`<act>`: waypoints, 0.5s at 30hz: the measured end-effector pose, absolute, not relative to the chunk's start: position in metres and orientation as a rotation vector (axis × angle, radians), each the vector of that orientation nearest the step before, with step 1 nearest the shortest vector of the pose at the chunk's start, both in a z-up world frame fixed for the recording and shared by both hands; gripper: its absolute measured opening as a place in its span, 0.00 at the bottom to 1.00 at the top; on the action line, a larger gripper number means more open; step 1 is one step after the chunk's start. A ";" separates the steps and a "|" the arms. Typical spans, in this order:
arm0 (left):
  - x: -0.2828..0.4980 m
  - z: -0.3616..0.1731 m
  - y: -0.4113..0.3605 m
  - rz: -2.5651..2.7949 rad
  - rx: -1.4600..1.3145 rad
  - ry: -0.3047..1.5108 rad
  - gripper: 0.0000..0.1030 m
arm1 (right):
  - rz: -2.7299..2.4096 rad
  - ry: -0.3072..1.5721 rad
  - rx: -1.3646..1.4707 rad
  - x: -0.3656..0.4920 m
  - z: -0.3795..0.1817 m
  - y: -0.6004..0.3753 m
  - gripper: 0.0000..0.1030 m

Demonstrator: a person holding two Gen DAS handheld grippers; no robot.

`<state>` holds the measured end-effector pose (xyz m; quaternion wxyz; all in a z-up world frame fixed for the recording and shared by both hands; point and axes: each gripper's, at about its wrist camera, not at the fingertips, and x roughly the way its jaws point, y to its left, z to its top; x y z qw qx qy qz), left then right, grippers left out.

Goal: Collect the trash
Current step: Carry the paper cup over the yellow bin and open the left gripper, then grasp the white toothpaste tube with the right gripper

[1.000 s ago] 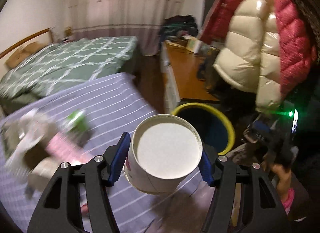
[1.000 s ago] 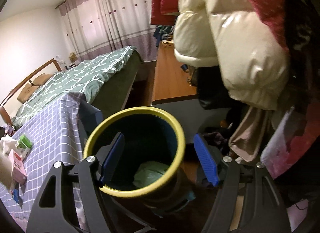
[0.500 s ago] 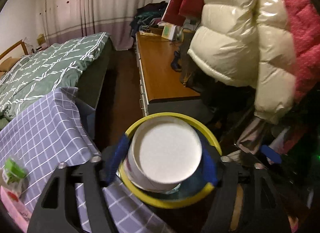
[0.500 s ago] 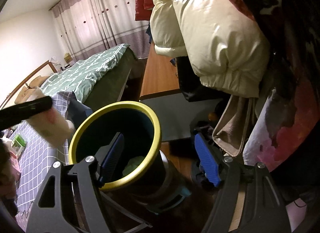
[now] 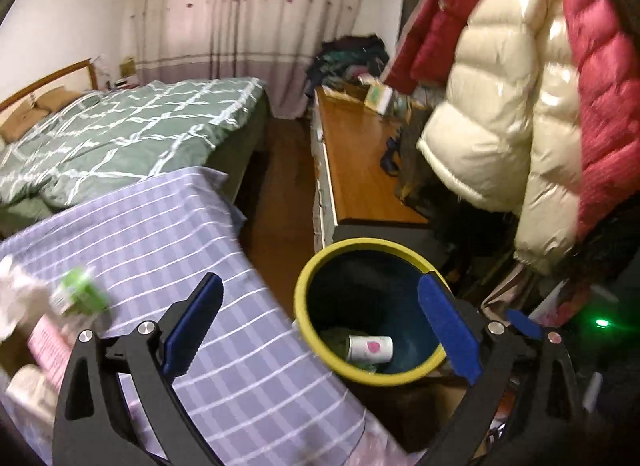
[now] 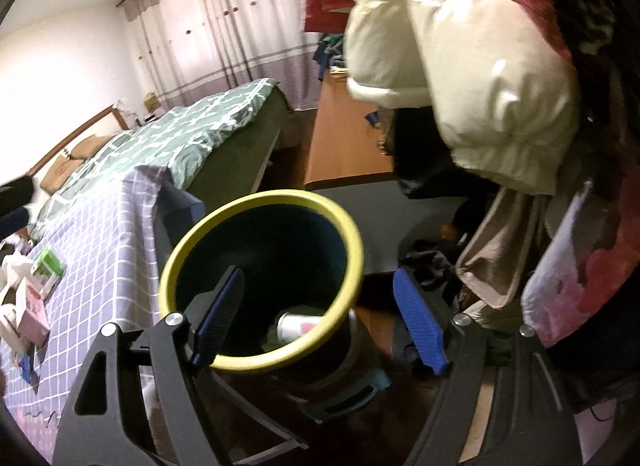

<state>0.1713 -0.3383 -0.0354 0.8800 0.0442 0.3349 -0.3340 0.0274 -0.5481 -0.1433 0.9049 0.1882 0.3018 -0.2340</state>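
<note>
1. Since a second ago the paper cup (image 5: 369, 348) has left the left gripper (image 5: 322, 330) and now lies on its side at the bottom of the bin (image 5: 320, 266), a pink mark showing on its white wall.
2. A worktop (image 5: 224, 266) covered in a lilac checked cloth sits beside the bin, its corner near the yellow rim. Behind it is a bed (image 5: 120, 133) with a green quilt crossed by white lines, pleated curtains (image 5: 248, 25) along the far wall, and a wooden dresser (image 5: 360, 169) running toward them.
3. Cream and red puffer coats (image 5: 520, 105) hang on the right, above the bin.
4. On the worktop's left part lie a green carton (image 5: 76, 294), a pink box (image 5: 48, 346) and some crumpled white material, all blurred in the left wrist view.
5. Dark blue inside with a yellow rim, the bin holds the cup on top of some greenish waste; the right wrist view shows the same cup (image 6: 298, 326) low against the near wall.
6. Jaws of the left gripper stand wide apart and hold nothing, one blue pad over the cloth and the other over the bin's right rim.
7. Jaws of the right gripper (image 6: 318, 322) are also spread wide and empty, straddling the near rim of the bin (image 6: 260, 201).
</note>
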 end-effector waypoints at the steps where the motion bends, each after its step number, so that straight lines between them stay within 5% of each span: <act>1: 0.166 -0.030 -0.321 -0.678 0.073 0.685 0.94 | -0.474 0.625 0.382 0.029 -0.142 -0.544 0.72; 15: 0.093 0.008 -0.078 -0.222 -0.003 0.526 0.95 | -0.190 0.659 0.246 0.073 -0.119 -0.420 0.73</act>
